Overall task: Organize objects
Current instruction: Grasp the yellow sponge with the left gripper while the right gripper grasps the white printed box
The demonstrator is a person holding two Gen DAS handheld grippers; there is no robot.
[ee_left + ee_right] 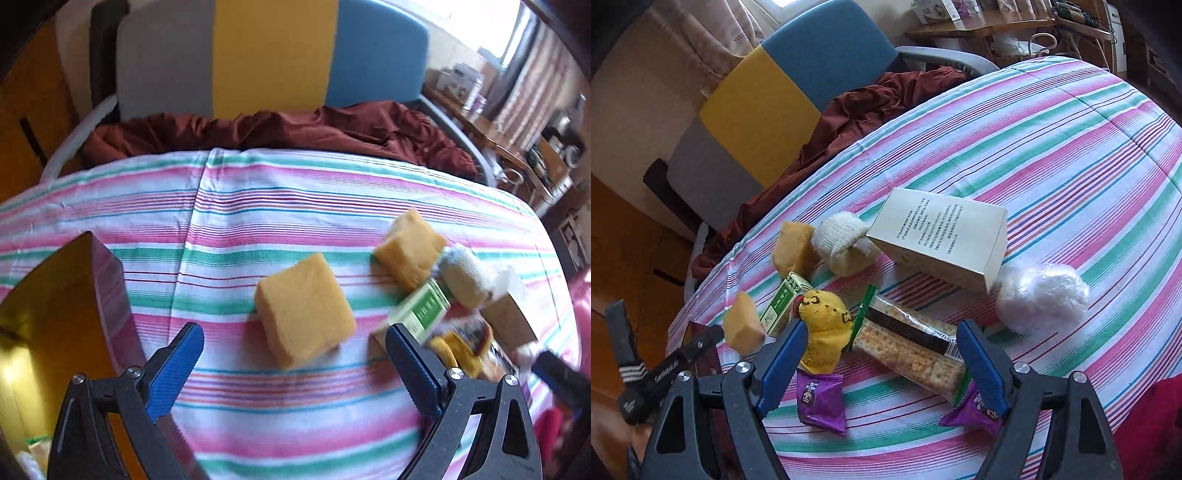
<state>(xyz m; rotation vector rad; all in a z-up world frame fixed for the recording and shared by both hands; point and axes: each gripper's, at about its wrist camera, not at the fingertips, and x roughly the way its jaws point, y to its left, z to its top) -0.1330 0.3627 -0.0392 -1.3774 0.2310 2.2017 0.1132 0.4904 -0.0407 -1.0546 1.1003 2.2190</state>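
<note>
**Now: both grippers empty over the striped cloth**

The left gripper [294,363] has its jaws wide apart, with a yellow sponge [304,309] lying loose just ahead of them. The right gripper [881,360] is likewise spread, hanging over a cracker packet [912,350] and what looks like a yellow sock [823,328], gripping neither

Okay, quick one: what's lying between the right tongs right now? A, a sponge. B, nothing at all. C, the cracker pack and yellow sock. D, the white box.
C: in the right wrist view the cracker pack and yellow sock lie between the open right tongs; the white box sits farther back.
</note>
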